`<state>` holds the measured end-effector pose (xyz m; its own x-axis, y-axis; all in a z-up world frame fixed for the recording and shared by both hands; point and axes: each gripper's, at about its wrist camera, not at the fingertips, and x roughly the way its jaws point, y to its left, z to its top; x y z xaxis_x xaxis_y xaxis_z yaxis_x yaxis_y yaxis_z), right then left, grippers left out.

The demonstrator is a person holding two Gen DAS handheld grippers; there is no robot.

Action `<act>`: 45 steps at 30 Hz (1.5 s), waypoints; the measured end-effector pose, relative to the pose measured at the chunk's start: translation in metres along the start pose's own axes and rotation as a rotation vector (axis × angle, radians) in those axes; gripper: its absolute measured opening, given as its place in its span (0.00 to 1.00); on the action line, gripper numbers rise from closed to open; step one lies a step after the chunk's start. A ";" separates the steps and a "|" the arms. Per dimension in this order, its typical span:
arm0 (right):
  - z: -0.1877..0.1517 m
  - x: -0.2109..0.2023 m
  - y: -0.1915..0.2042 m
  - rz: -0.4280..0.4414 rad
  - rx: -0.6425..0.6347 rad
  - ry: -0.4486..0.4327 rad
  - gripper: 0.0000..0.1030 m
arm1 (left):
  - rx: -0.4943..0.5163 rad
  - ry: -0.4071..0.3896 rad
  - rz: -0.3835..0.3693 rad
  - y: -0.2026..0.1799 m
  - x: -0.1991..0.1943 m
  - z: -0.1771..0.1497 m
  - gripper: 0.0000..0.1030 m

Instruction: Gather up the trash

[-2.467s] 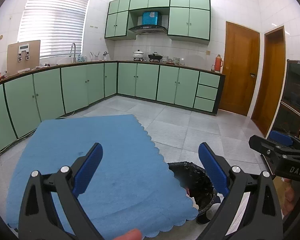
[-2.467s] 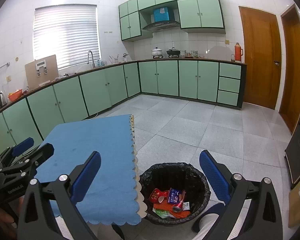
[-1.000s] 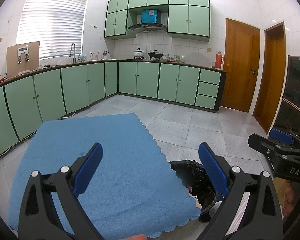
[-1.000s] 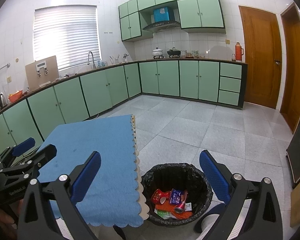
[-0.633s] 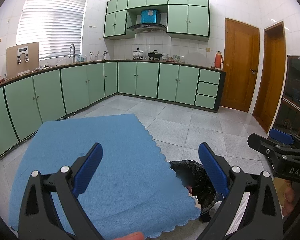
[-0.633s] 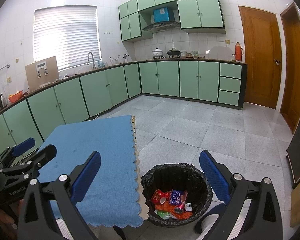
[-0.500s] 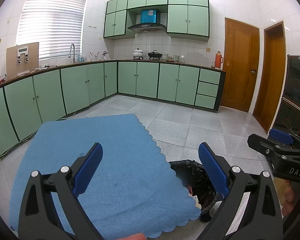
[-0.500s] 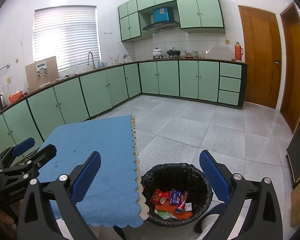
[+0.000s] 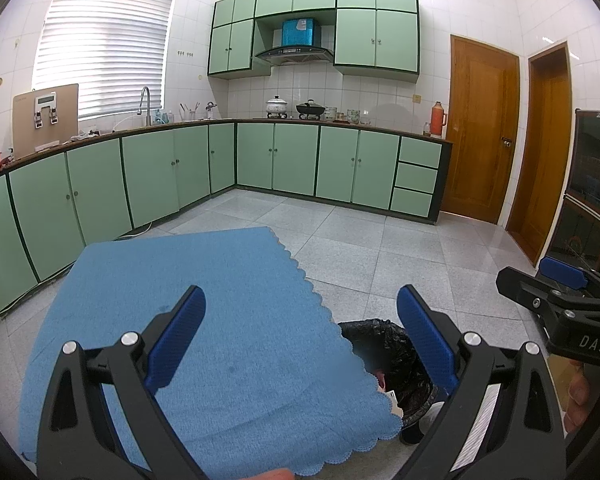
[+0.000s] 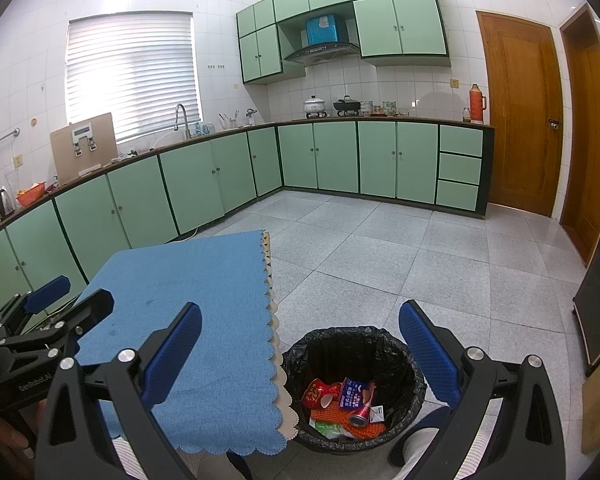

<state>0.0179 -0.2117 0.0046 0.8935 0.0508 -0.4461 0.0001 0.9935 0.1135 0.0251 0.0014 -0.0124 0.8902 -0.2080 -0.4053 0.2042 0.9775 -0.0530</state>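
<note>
The right gripper (image 10: 300, 344) hangs released and empty, its blue pads spread wide over the gap between the cloth (image 10: 188, 312) and the bin (image 10: 404, 360); the left gripper (image 9: 300, 332) is likewise spread and holds nothing, poised above the cloth's near half. The trash (image 10: 342, 400) sits at the bottom of the black-lined bin: a red cup, a printed packet, a small can, orange and green wrappers. No loose piece shows on the cloth or on the floor tiles, so the job looks about done; the sound thing now is to scan the cloth's edges and the floor by the bin before moving off, keeping both claws high enough not to snag the scalloped hem or the liner. Both tools are held level and side by side, pointing across the kitchen toward the cabinets (image 10: 340, 160), right one nearer the bin
</note>
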 end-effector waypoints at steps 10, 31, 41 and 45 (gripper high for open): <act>0.000 0.000 0.000 0.000 0.001 0.000 0.94 | 0.001 0.002 -0.001 -0.001 0.001 0.000 0.91; -0.005 0.002 0.002 -0.003 0.010 0.007 0.94 | 0.002 0.012 -0.002 0.000 0.007 -0.007 0.91; -0.008 0.006 0.001 -0.005 0.017 0.010 0.94 | 0.003 0.016 -0.007 0.002 0.011 -0.011 0.91; -0.008 0.006 0.000 -0.004 0.018 0.011 0.94 | 0.004 0.016 -0.009 0.002 0.012 -0.010 0.91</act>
<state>0.0196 -0.2111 -0.0047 0.8885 0.0478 -0.4565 0.0121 0.9918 0.1275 0.0317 0.0010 -0.0263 0.8815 -0.2165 -0.4196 0.2142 0.9753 -0.0531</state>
